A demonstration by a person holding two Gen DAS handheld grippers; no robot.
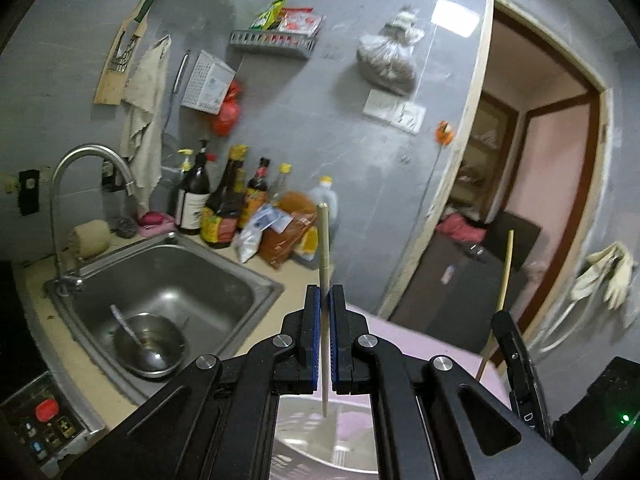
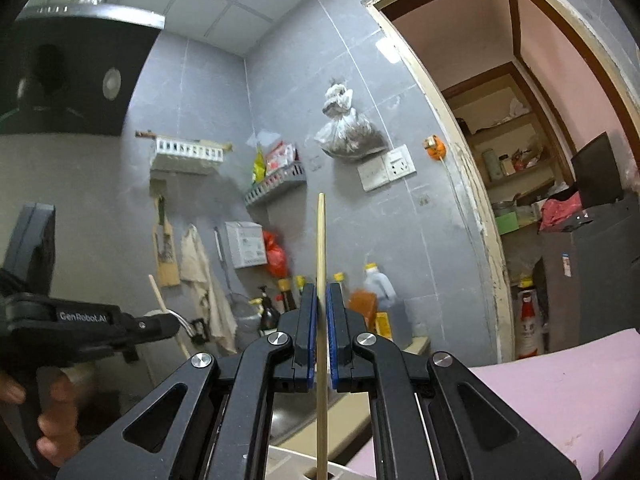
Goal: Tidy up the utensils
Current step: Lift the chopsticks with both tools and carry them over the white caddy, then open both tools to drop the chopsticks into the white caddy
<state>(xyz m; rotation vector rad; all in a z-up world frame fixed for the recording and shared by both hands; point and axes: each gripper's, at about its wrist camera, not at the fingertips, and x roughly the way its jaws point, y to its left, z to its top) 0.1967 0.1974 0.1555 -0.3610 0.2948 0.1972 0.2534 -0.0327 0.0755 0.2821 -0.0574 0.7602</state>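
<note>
My left gripper (image 1: pixel 325 292) is shut on a pale chopstick (image 1: pixel 323 240) that stands upright between its blue pads, above the counter's edge by the sink. The right gripper (image 2: pixel 321 292) is shut on a wooden chopstick (image 2: pixel 320 240), also upright, held in front of the grey tiled wall. In the right wrist view the left gripper (image 2: pixel 170 325) shows at the left with its chopstick (image 2: pixel 158 294), and a hand (image 2: pixel 56 412) grips its handle. The left wrist view shows the right gripper's body (image 1: pixel 516 360) and its chopstick (image 1: pixel 503 276) at the right. A white slotted basket (image 1: pixel 320 444) lies below the left gripper.
A steel sink (image 1: pixel 260 280) holds a metal bowl (image 1: pixel 160 364) with a spoon (image 1: pixel 128 326). A faucet (image 1: pixel 88 156), sauce bottles (image 1: pixel 224 204) and packets stand along the wall. A pink surface (image 2: pixel 560 384) lies at the right, beside an open doorway (image 2: pixel 520 160). A cooker panel (image 1: pixel 44 420) sits at the lower left.
</note>
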